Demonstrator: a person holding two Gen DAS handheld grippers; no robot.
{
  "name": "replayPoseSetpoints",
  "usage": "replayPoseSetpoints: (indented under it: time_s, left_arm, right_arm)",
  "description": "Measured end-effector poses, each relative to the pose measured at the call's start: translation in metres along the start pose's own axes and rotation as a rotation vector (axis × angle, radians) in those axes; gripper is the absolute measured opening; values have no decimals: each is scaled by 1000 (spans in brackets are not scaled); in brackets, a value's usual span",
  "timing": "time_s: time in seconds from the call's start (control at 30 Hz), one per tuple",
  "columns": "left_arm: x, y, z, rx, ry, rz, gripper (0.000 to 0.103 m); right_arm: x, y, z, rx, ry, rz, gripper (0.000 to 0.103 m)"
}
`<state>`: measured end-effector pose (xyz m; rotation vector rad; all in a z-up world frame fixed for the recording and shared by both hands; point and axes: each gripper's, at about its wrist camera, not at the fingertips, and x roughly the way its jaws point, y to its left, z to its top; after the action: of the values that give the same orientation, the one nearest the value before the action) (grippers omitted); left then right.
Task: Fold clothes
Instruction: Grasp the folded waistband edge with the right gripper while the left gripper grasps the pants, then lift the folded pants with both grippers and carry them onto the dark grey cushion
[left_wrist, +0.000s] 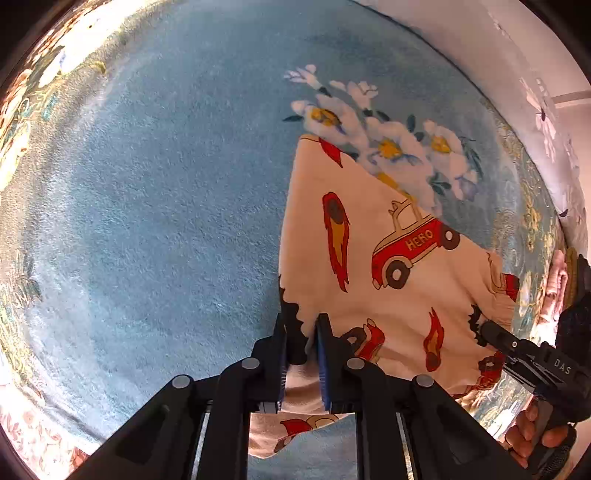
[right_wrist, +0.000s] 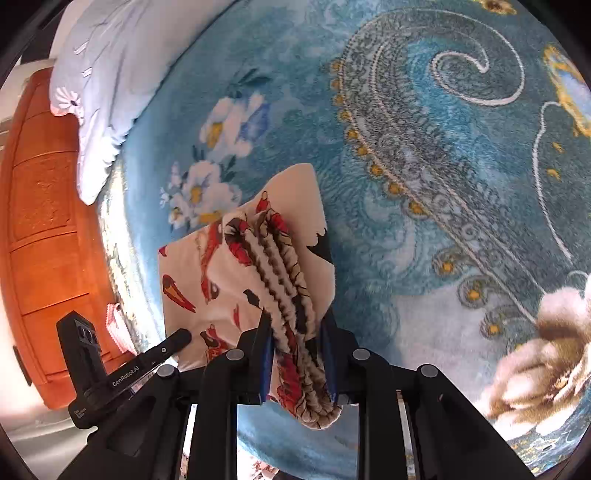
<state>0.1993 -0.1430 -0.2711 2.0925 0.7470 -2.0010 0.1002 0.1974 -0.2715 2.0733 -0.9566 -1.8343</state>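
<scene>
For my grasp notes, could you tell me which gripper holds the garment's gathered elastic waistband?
The right gripper: ruffled waistband bunched between its fingers. The left gripper pinches a flat edge.

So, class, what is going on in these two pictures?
A person holds a gripper in each hand and is folding a cream garment printed with red cars on a blue floral blanket. The left gripper pinches one edge; the right gripper clamps the gathered elastic waistband.

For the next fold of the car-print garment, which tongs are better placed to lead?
Probably the right tongs: they clamp the bunched elastic waistband, a firm hold. The left tongs pinch only a thin edge of the garment, which lies on the blue blanket.
</scene>
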Motion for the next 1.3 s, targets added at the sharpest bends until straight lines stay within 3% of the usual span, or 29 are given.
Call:
replayPoseSetpoints:
  time_s: [0.13, 0.27, 0.4, 0.47, 0.6, 0.63, 0.7, 0.73, 0.77, 0.97, 1.1, 1.17, 1.27, 1.3]
  left_arm:
    - [-33, 0, -22, 7, -27, -2, 14]
    - [-55, -3, -45, 6, -30, -23, 6]
    - [-67, -38, -37, 90, 0, -32, 6]
    - [-54, -56, -23, 139, 30, -36, 5]
    - [-28, -56, -17, 168, 60, -115, 7]
    - [-17, -54, -16, 166, 75, -121, 9]
    - [3, -49, -17, 174, 100, -122, 30]
    - [12, -47, -18, 185, 107, -120, 51]
    - [20, -46, -19, 196, 114, -119, 56]
    - [68, -45, -16, 180, 180, -161, 56]
    - [75, -54, -21, 186, 189, -214, 53]
    - [73, -58, -26, 204, 180, -205, 30]
    - [61, -62, -33, 199, 171, -219, 15]
    - [55, -64, -36, 195, 168, -235, 14]
  right_arm:
    - [-16, 3, -23, -14, -6, 21, 24]
    - [-50, -11, -50, -1, -45, 41, 23]
    - [-60, -8, -76, 39, -109, 29, 23]
    - [-71, -17, -90, 69, -138, -1, 23]
    - [-84, -36, -110, 146, -184, -32, 22]
    - [-86, -39, -115, 155, -193, -37, 22]
    - [-89, -44, -123, 169, -209, -51, 22]
    - [-89, -45, -128, 175, -217, -63, 22]
    - [-91, -48, -134, 185, -225, -74, 22]
    - [-81, -50, -154, 246, -240, -121, 22]
    - [-81, -45, -164, 274, -248, -134, 22]
    - [-84, -40, -167, 279, -251, -138, 22]
    - [-93, -31, -172, 276, -260, -149, 22]
    - [-97, -27, -173, 272, -265, -156, 22]
